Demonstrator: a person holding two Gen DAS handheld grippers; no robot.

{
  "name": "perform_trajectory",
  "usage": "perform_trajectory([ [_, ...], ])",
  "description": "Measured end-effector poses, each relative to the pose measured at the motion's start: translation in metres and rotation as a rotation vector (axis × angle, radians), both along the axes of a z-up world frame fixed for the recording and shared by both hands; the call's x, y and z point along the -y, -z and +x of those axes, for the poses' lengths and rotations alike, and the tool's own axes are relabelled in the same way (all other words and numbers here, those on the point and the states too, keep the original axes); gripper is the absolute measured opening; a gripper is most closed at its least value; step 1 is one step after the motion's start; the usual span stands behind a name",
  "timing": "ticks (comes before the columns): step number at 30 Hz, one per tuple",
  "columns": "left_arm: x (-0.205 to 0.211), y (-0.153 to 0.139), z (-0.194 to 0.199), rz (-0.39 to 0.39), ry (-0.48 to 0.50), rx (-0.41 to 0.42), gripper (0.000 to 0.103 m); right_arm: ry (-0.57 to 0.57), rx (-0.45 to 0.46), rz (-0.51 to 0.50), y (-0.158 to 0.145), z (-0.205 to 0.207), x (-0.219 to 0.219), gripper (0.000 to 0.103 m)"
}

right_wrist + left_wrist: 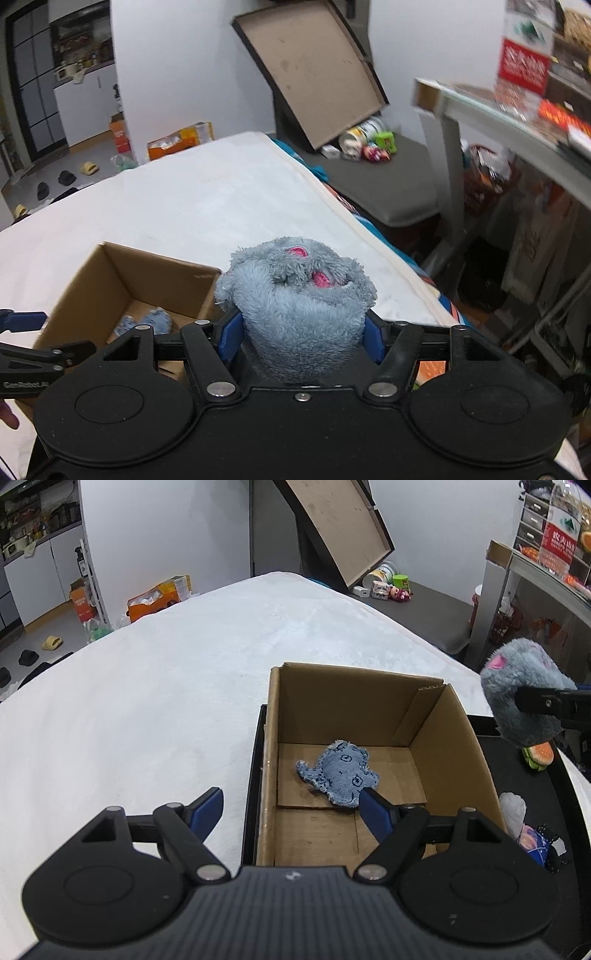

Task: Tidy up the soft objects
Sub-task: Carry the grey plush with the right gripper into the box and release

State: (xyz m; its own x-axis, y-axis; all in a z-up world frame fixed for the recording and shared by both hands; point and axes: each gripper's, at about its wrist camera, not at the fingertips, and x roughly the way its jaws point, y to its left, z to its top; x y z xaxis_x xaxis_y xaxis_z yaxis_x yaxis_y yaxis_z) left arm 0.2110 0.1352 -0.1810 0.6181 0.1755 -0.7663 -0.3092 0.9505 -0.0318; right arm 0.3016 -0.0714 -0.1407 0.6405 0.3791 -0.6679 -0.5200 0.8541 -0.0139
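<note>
An open cardboard box point(447, 738) stands on a black tray point(517, 738) on the white bed. A blue denim soft toy point(338, 773) lies on the box floor. My left gripper point(291, 805) is open and empty, held above the box's near left corner. My right gripper point(303, 332) is shut on a grey plush toy point(299, 295) with pink ears, held in the air to the right of the box point(122, 273). The plush point(524, 698) also shows at the right of the left wrist view.
A small burger toy point(539, 755), a white soft object point(513, 808) and a blue patterned item point(535, 843) lie on the tray right of the box. The white bed point(166, 686) spreads left and behind. A shelf unit point(517, 122) stands to the right.
</note>
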Motion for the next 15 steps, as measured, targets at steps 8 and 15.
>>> perform_trajectory([
  [8,-0.004,0.0,-0.009,-0.019,-0.01,0.039,0.073,-0.079,0.064,-0.021,-0.015,-0.016,-0.031,0.062],
  [15,-0.009,0.002,-0.014,-0.052,0.0,0.055,0.059,-0.146,0.12,-0.078,-0.019,-0.03,-0.058,0.062],
])
